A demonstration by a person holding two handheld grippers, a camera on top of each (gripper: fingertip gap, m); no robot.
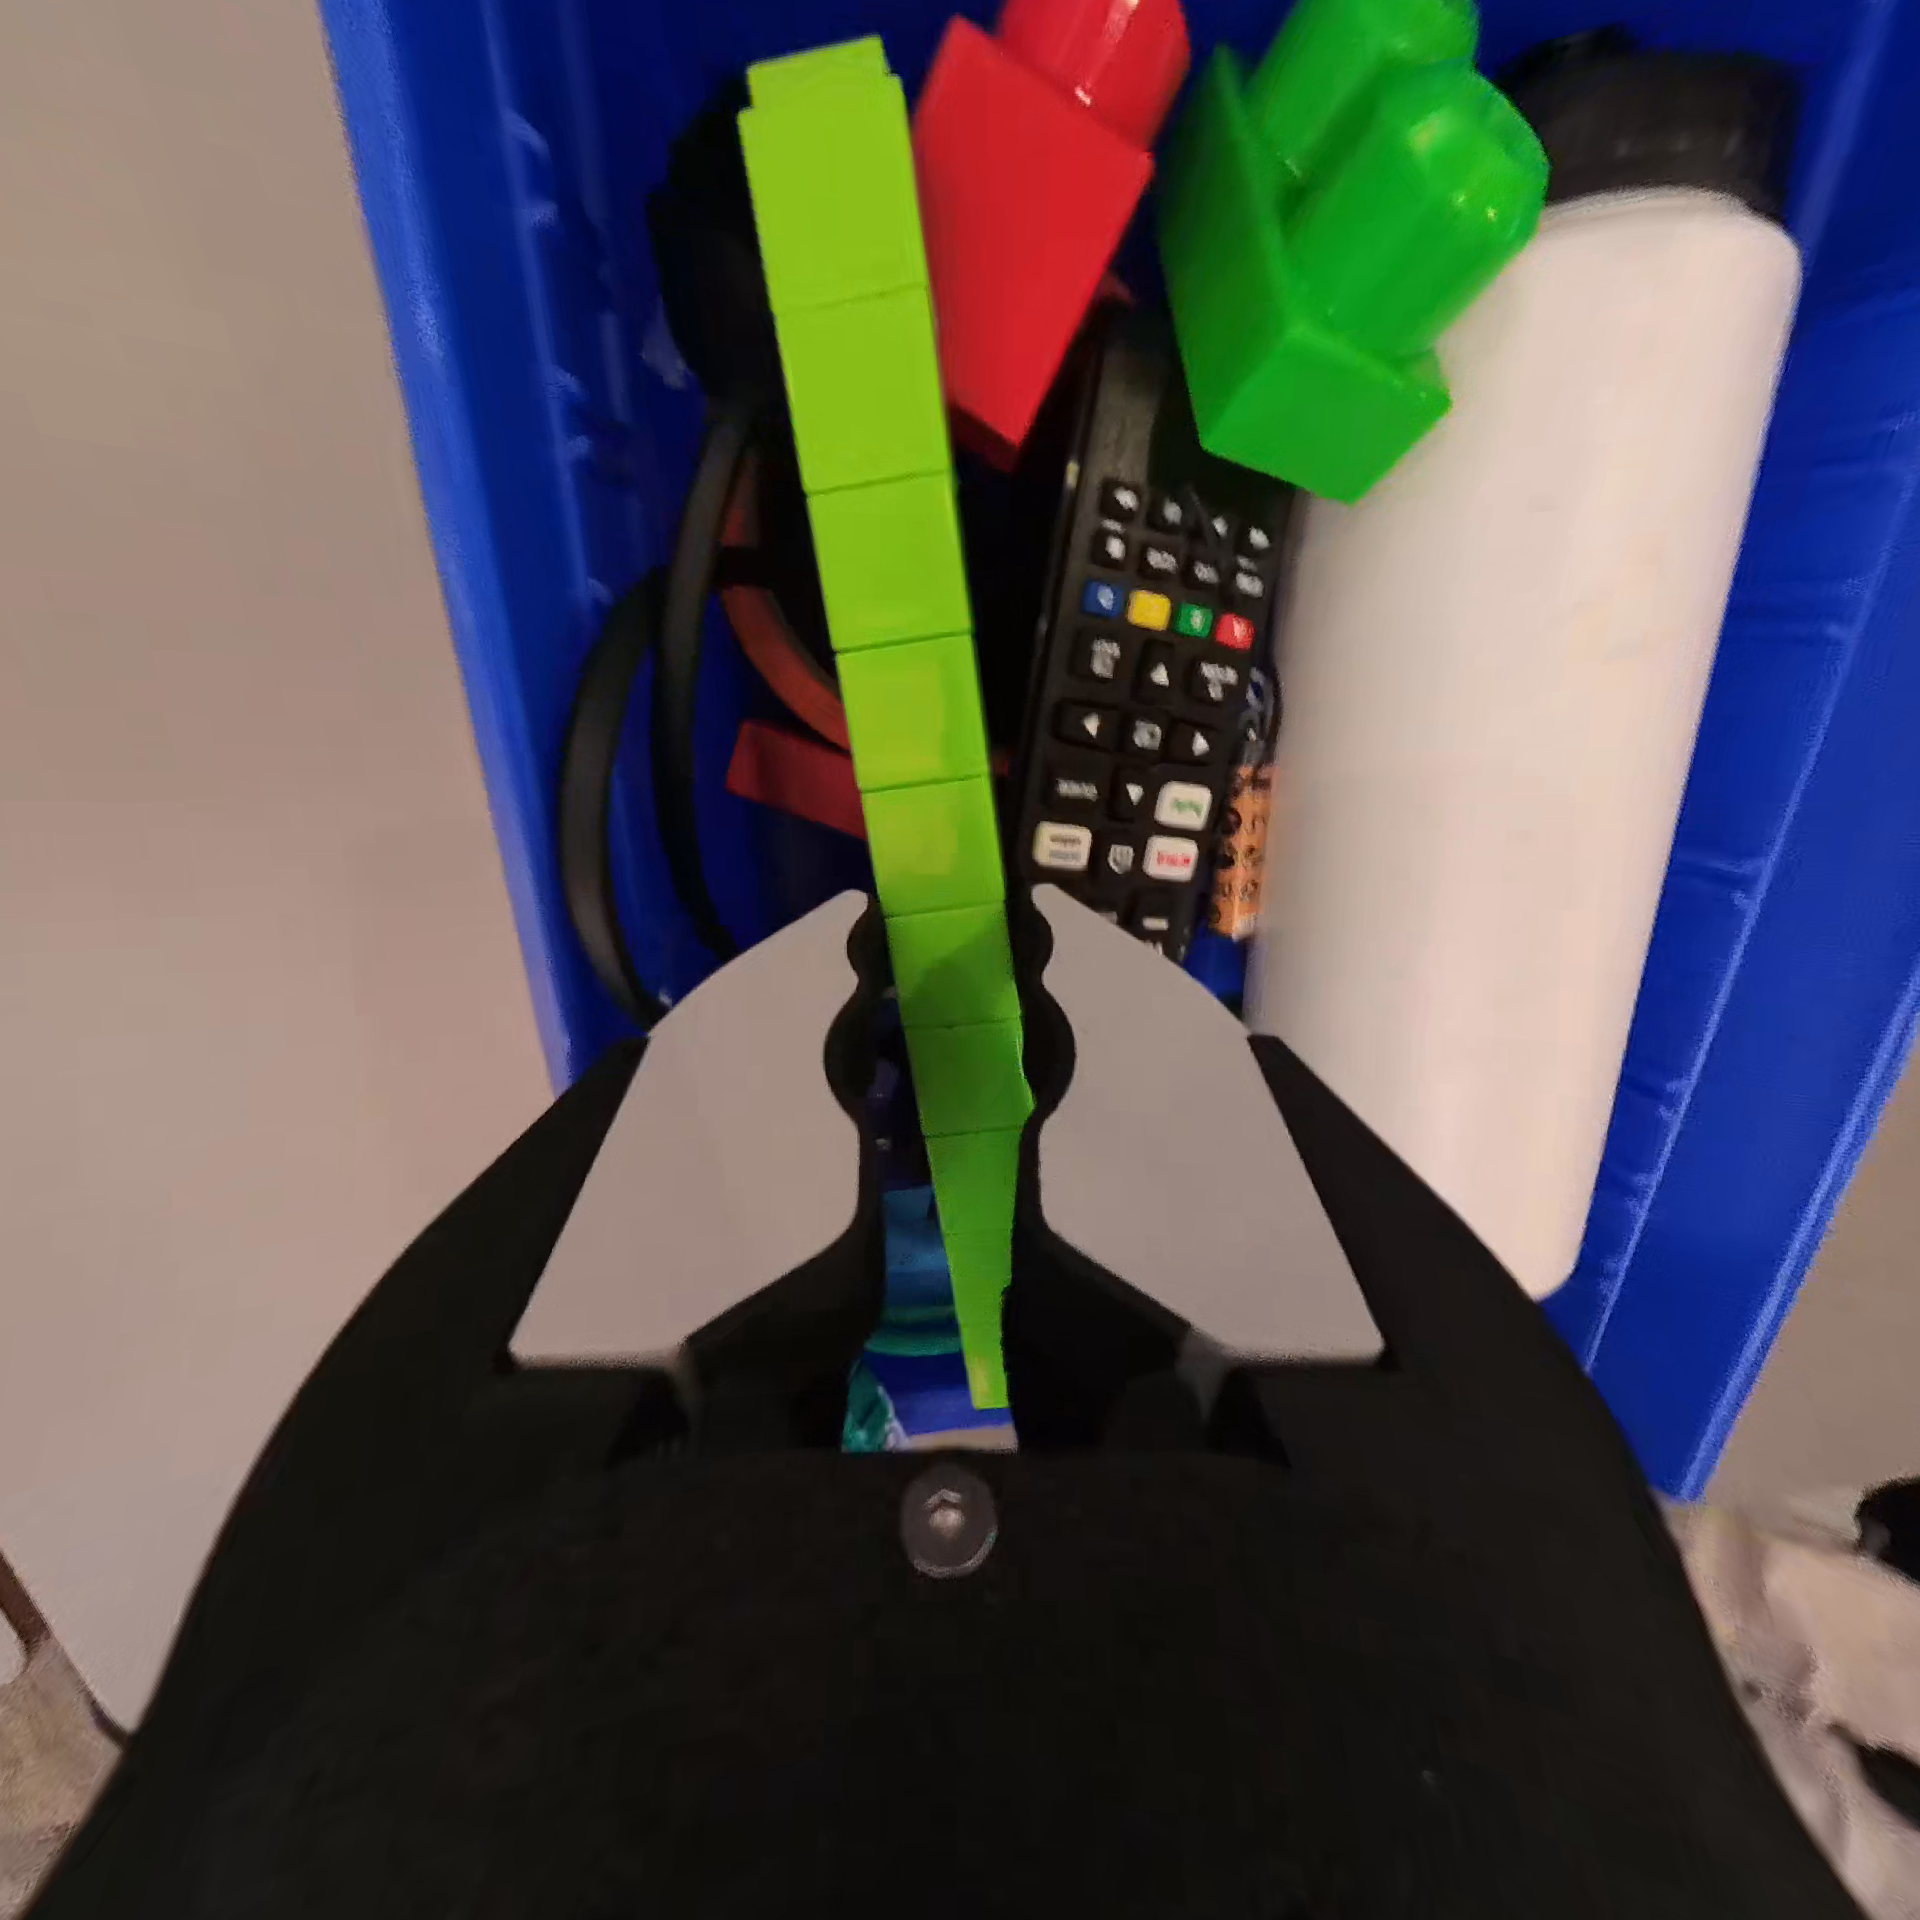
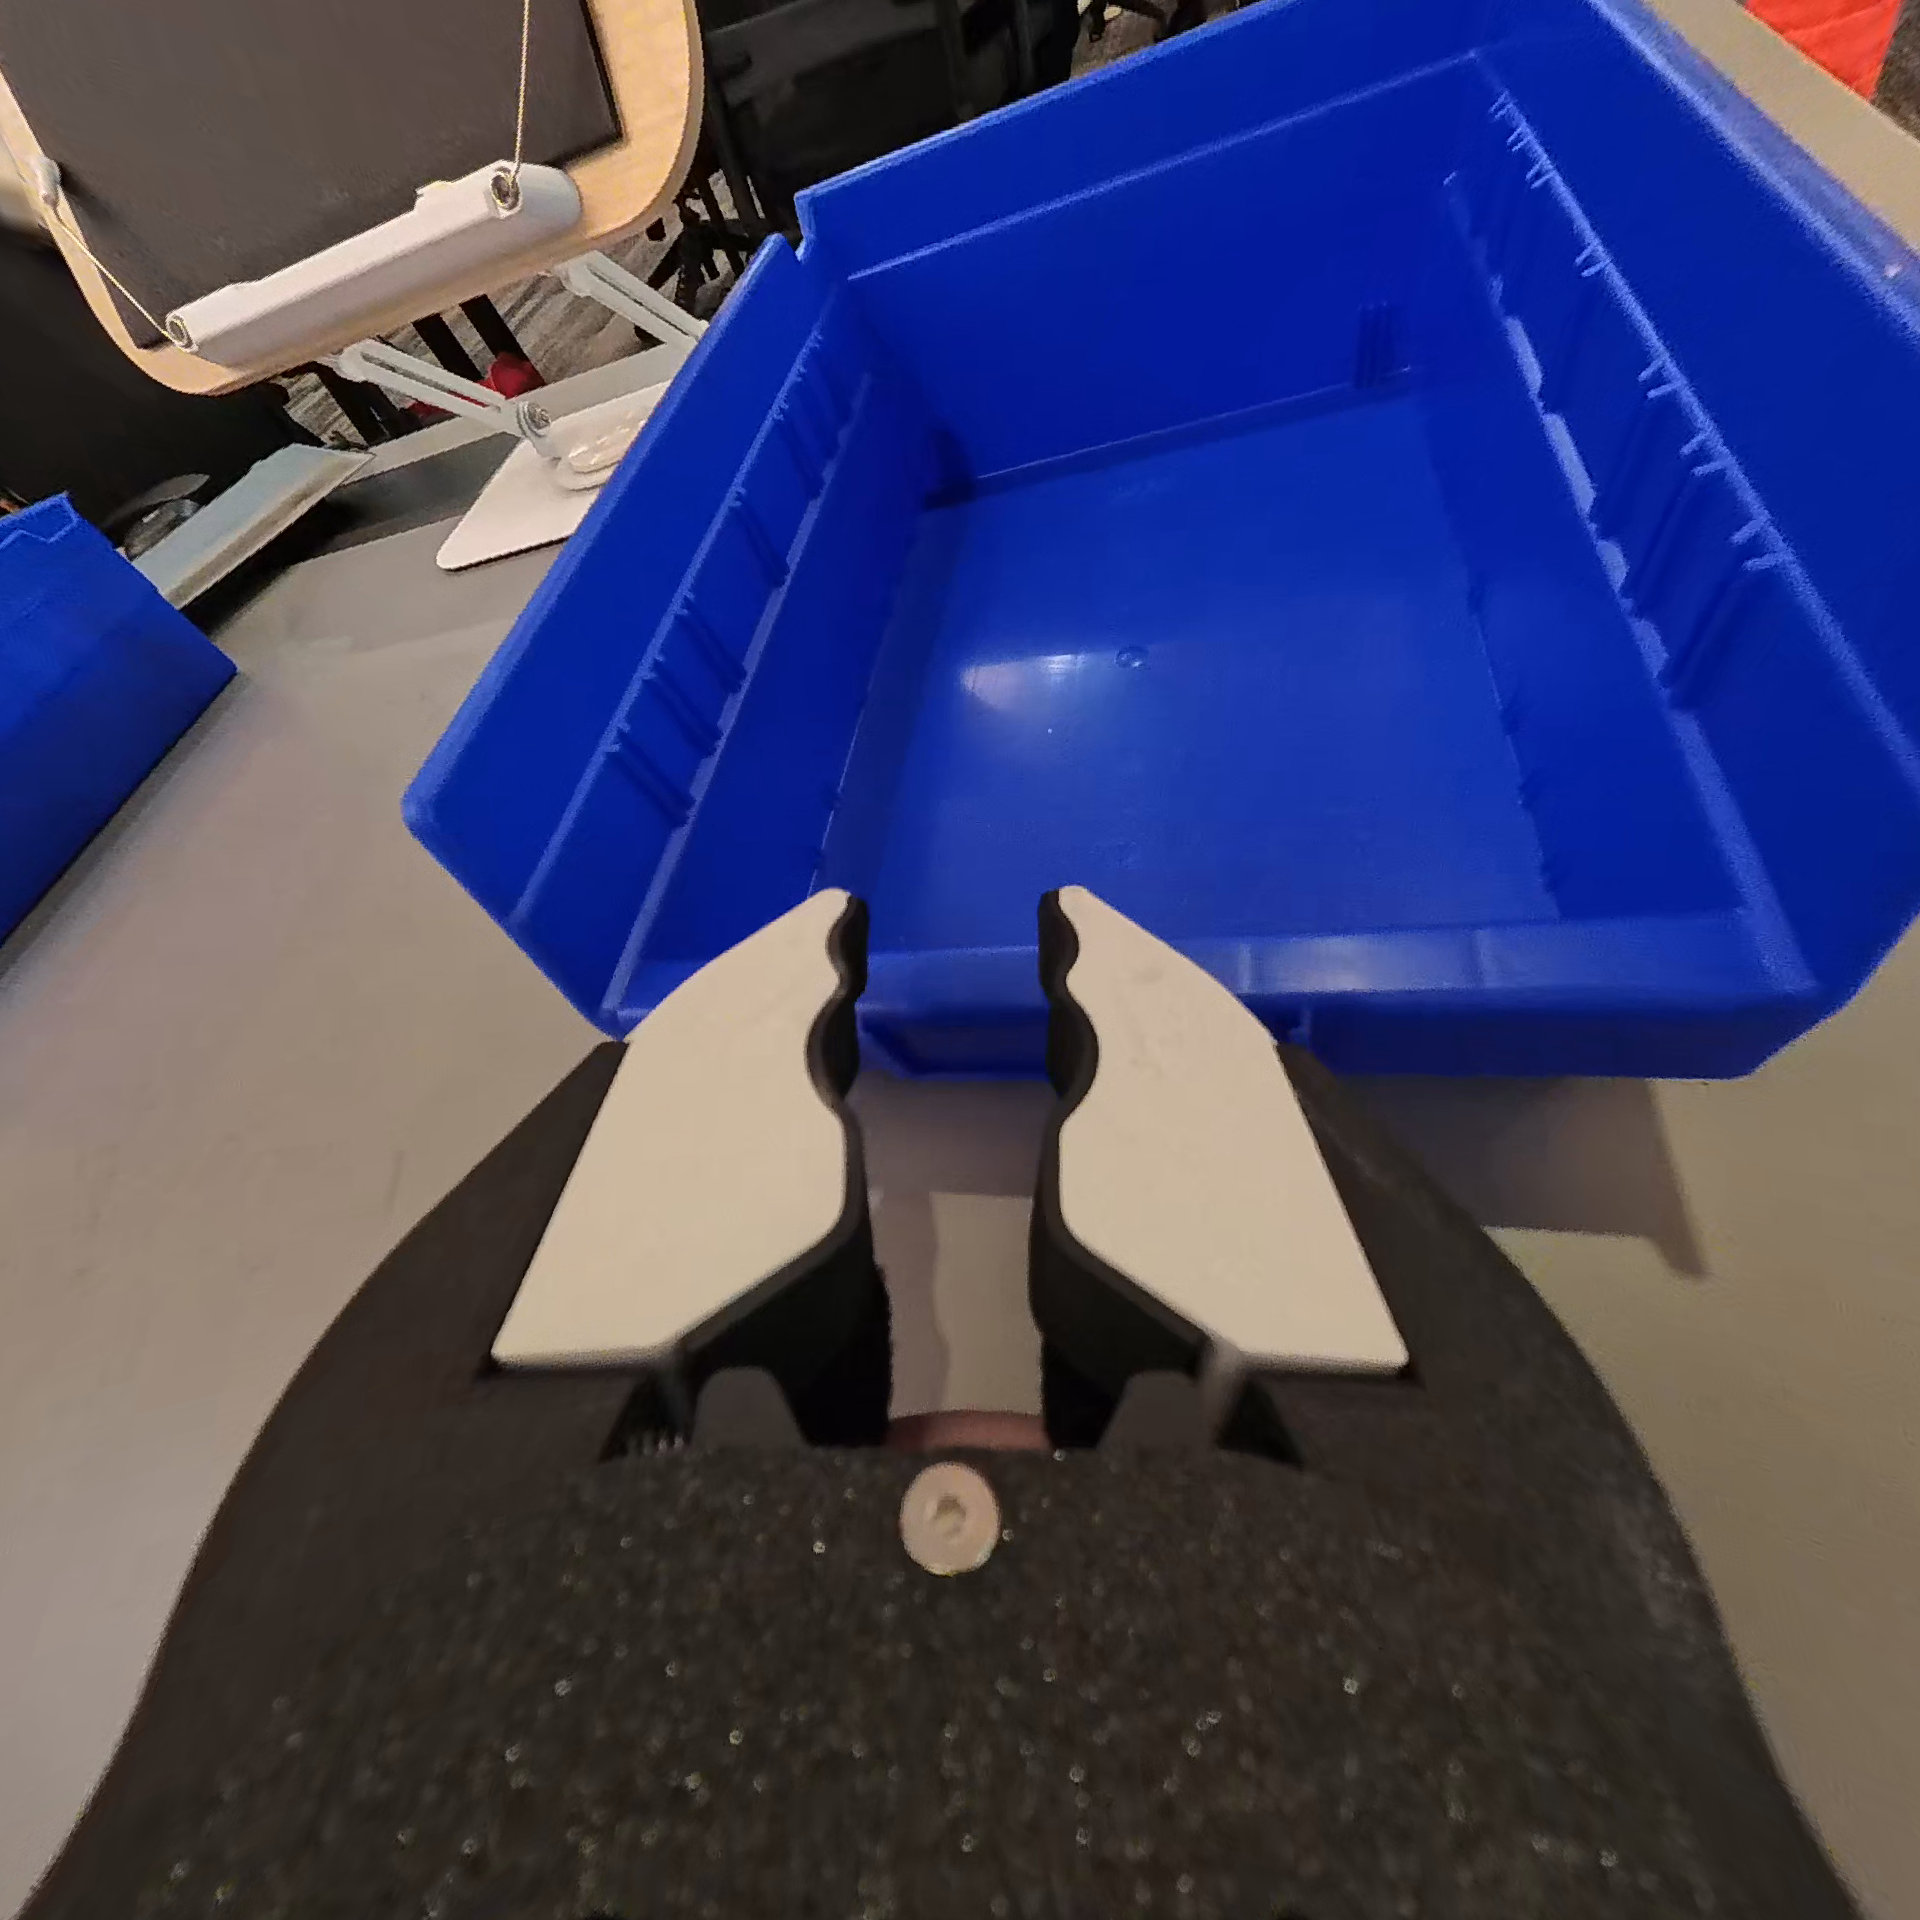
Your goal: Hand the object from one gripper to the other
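Left wrist view showed us our left gripper [image 1: 951,935] clamped on a long lime-green bar of stacked bricks [image 1: 883,582], which ran forward between the fingers and out over a full blue bin [image 1: 447,416]; in that bin, from left to right, lay a black cable [image 1: 613,748], a red block [image 1: 1029,239], a black remote control [image 1: 1153,707], a bright green block [image 1: 1340,260] and a white bottle [image 1: 1507,727]. We judged the bar light and stiff, yet jointed at every brick, so that a sideways knock might snap it; its smooth faces looked slippery; the free far half seemed the place for the other gripper to take hold, flat across the broad faces.

Right wrist view showed our right gripper [image 2: 951,935] with its fingers apart and nothing between them, held above a grey table [image 2: 260,1039]; a corner of another blue bin [image 2: 83,665] lay at the left, then an empty blue bin [image 2: 1143,675] ahead. Beyond the table stood a white stand [image 2: 520,499] and dark furniture; the green bar did not appear in this view, so we could not tell how far apart the two grippers were.
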